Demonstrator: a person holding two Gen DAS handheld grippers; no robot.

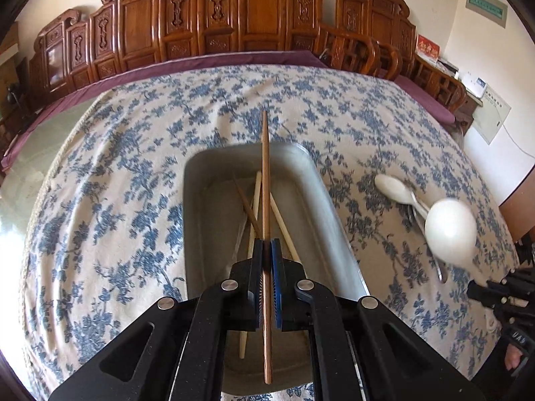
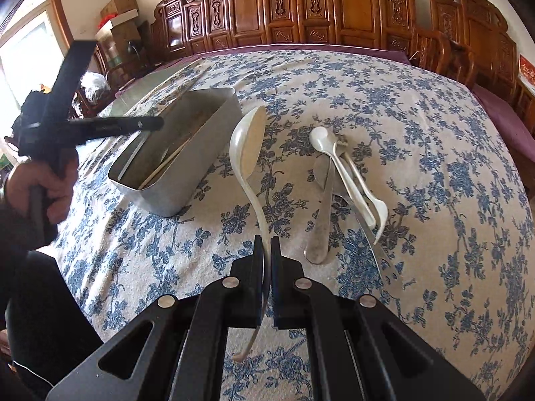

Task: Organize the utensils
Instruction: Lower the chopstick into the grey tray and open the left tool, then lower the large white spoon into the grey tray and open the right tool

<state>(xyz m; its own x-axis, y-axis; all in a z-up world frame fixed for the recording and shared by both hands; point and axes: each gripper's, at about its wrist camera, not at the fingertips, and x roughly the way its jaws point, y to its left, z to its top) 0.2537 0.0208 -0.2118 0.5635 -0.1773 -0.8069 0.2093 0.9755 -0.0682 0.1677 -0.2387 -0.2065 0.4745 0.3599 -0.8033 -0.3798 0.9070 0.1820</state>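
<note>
My left gripper is shut on a brown wooden chopstick that points away over the grey metal tray. Several chopsticks, pale and dark, lie crossed inside the tray. My right gripper is shut on the curved handle of a large white ladle, held above the cloth just right of the tray. The ladle's bowl shows blurred at the right of the left wrist view. A pile of white and metal spoons lies on the cloth to the right.
A blue-flowered tablecloth covers the round table. Carved wooden chairs and a purple-cushioned bench line the far side. A person's hand holds the left gripper's grip at the left edge. Cardboard boxes stand in the far left corner.
</note>
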